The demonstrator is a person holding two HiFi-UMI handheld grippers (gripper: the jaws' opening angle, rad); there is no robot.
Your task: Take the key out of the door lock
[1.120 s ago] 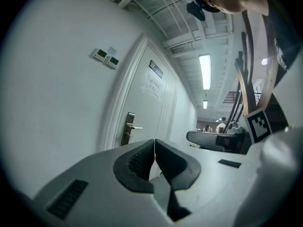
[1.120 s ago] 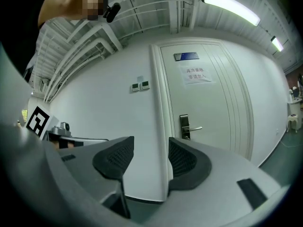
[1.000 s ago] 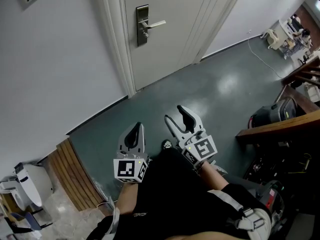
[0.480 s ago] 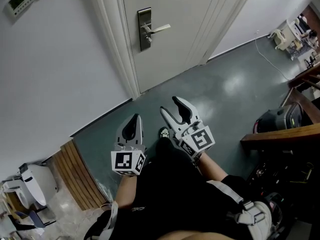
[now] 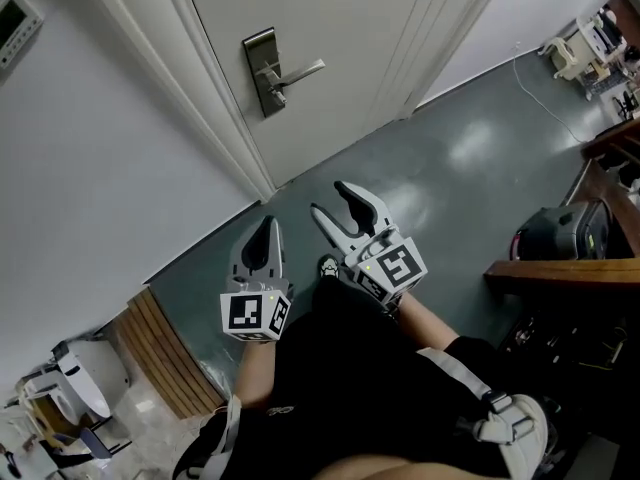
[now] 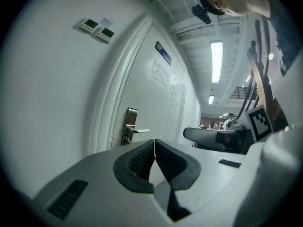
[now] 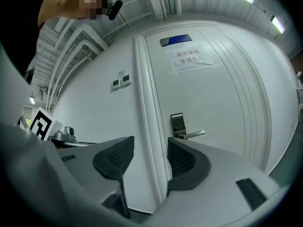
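Observation:
A steel lock plate (image 5: 262,72) with a lever handle (image 5: 301,70) sits on the white door (image 5: 350,38), up and ahead of both grippers. It also shows as the lock plate (image 6: 128,127) in the left gripper view and the lock plate (image 7: 177,125) in the right gripper view. A key is too small to make out in any view. My left gripper (image 5: 265,232) is shut and holds nothing; its pads (image 6: 142,160) meet. My right gripper (image 5: 333,200) stands open and empty, with its pads (image 7: 182,161) apart. Both hang low over the floor, well short of the door.
A white door frame (image 5: 190,98) runs left of the lock. A slatted wooden panel (image 5: 168,353) and a white device (image 5: 85,383) lie lower left. At right are a wooden tabletop (image 5: 565,273) and a dark bag (image 5: 560,230). A wall control panel (image 5: 15,18) is upper left.
The head view has swung, so the lock plate now sits further left. Both grippers have come up a little towards the door. Left stays shut, right stays open.

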